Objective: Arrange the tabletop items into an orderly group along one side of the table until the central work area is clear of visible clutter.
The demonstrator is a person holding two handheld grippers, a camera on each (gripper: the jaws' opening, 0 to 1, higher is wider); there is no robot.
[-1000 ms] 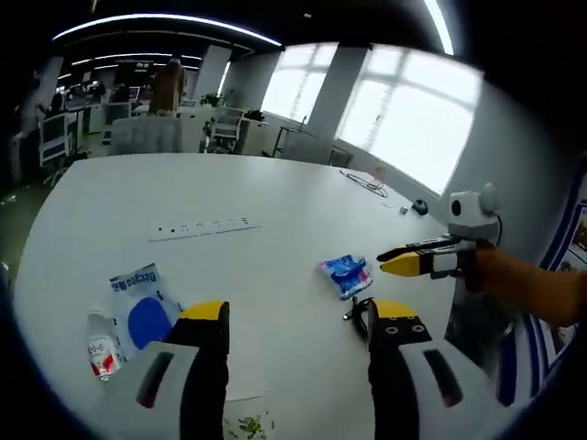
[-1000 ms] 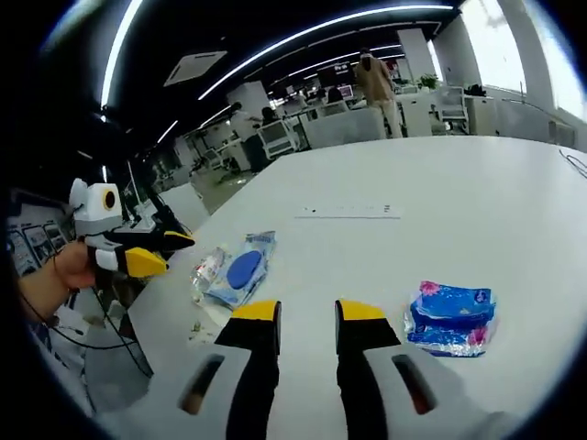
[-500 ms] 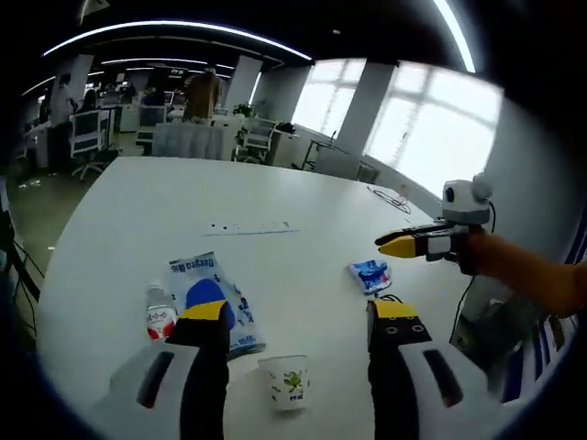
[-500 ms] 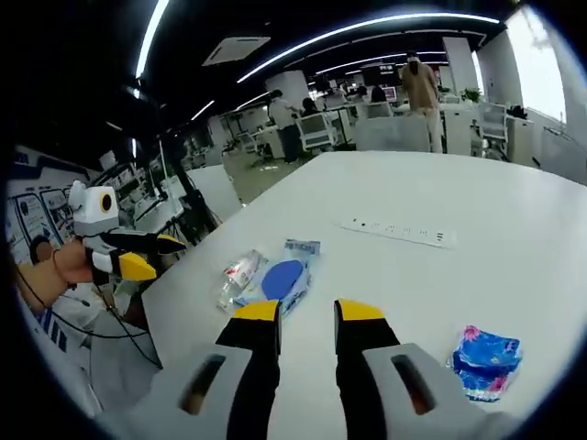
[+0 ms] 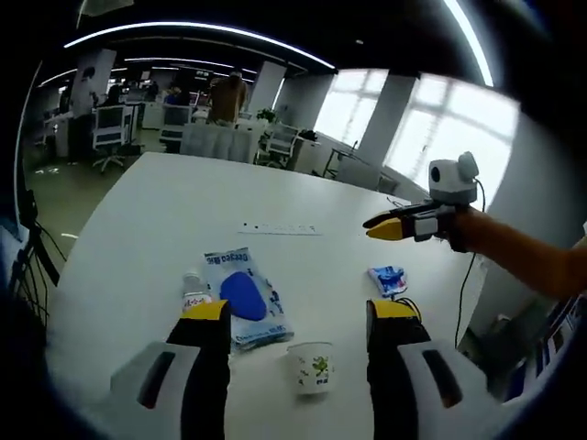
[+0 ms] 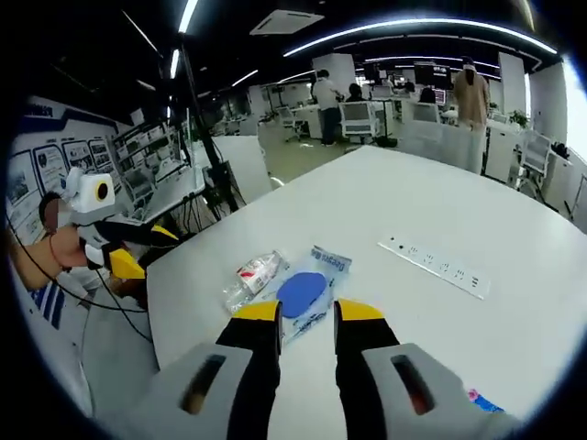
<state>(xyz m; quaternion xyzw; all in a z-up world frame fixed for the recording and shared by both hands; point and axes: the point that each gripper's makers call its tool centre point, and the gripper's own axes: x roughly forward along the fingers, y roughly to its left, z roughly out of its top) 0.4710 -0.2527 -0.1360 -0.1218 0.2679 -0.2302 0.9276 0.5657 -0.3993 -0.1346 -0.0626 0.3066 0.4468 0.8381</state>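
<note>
1. White tabletop (image 5: 138,220): small plastic bottle (image 5: 194,291) lying far left, touching blue-and-white packet (image 5: 246,295).
2. Paper cup (image 5: 314,367) upright between left hand-held gripper (image 5: 298,316) jaws, spread wide, holding nothing.
3. Blue wrapper (image 5: 389,279) further right, near power strip (image 5: 280,228).
4. Right hand-held gripper (image 6: 307,312): narrow gap, empty.

The white table (image 5: 138,229) is viewed from above its near edge in the left gripper view, facing windows. The table (image 6: 394,192) is viewed across a corner toward desks in the right gripper view. The blue packet (image 5: 243,298) (image 6: 307,293), the bottle (image 5: 193,291) (image 6: 252,278) and the power strip (image 5: 280,228) (image 6: 433,266) are shared by both views.
</note>
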